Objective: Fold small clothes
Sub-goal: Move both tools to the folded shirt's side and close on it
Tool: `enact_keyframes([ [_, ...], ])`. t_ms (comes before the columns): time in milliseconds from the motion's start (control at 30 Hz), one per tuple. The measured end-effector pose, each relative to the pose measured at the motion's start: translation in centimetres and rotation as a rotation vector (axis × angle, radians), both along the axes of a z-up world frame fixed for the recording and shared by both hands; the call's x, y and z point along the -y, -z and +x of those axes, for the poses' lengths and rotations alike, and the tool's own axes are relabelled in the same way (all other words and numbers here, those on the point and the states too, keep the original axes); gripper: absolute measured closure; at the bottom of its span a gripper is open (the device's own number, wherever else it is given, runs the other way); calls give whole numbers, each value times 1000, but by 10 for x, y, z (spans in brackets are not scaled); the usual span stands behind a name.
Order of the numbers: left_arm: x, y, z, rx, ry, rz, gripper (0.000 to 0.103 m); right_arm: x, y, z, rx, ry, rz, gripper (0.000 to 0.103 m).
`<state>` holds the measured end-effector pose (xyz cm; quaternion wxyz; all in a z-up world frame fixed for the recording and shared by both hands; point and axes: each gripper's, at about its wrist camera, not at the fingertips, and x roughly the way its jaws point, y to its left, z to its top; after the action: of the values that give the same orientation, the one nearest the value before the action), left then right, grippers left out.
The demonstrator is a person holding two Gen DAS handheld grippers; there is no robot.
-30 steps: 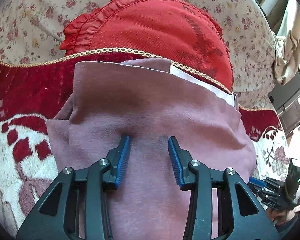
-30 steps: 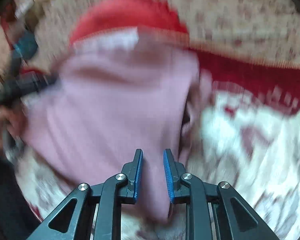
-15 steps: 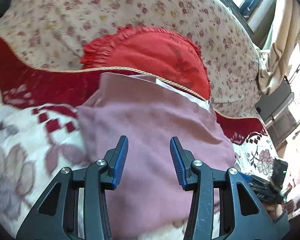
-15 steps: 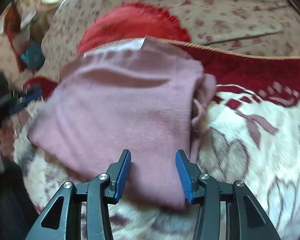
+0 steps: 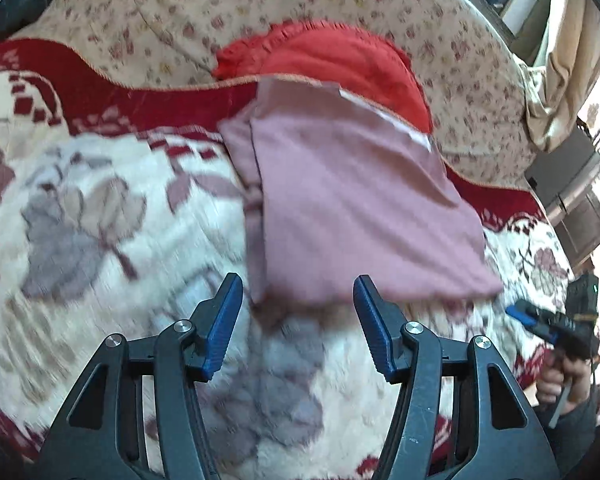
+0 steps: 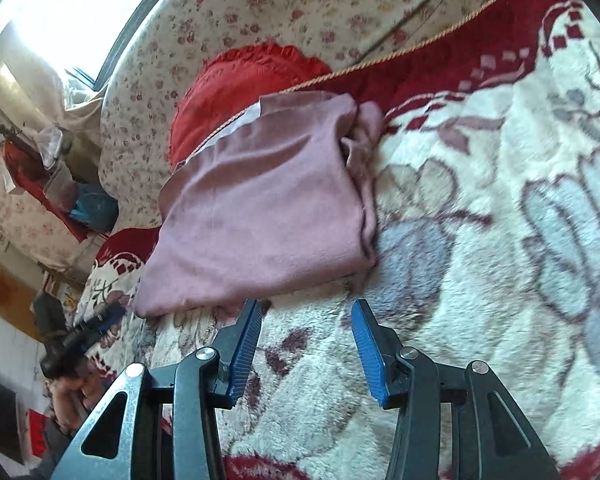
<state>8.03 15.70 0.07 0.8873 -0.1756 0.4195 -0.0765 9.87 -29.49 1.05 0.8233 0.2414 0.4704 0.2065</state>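
The folded mauve garment (image 5: 360, 208) lies flat on the floral plush blanket (image 5: 100, 220), its far edge touching the red ruffled cushion (image 5: 340, 60). The left gripper (image 5: 298, 324) hovers just short of the garment's near edge, jaws spread wide and holding nothing. The right gripper (image 6: 306, 344) likewise stands wide apart and empty beside that near edge.

Left gripper (image 5: 298, 312): jaws spread wide, nothing between the blue pads (image 5: 224, 320), pointing toward 12 o'clock. Right gripper (image 6: 305, 338): jaws equally wide, pads (image 6: 366, 346) bare, also aimed at 12. In the left view the right one shows at 4 o'clock, hand-held.
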Motion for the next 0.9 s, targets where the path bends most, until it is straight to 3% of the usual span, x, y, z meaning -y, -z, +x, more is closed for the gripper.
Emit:
enact_keyframes([
  [67, 6, 5, -4, -20, 18, -17, 45, -3, 10, 8, -38, 0, 57, 58],
  [233, 14, 26, -3, -99, 49, -145, 44, -3, 32, 31, -104, 93, 157, 58],
  [300, 12, 29, 1, -97, 42, -188, 36, 0, 35, 38, -107, 142, 207, 58],
  [367, 4, 31, 6, -90, 19, -251, 34, 2, 36, 42, -109, 171, 232, 58],
  [500, -14, 37, 25, -64, -57, -364, 35, -2, 35, 46, -91, 204, 233, 58],
  [633, -26, 38, 35, -41, -103, -428, 35, -9, 31, 48, -56, 202, 200, 61],
  [733, -25, 37, 36, -36, -102, -398, 55, -5, 33, 50, -53, 202, 193, 70],
  [800, -27, 39, 34, -50, -122, -366, 79, -1, 35, 50, -58, 210, 195, 74],
  [900, -32, 45, 32, -61, -142, -365, 89, 4, 38, 49, -59, 228, 197, 82],
])
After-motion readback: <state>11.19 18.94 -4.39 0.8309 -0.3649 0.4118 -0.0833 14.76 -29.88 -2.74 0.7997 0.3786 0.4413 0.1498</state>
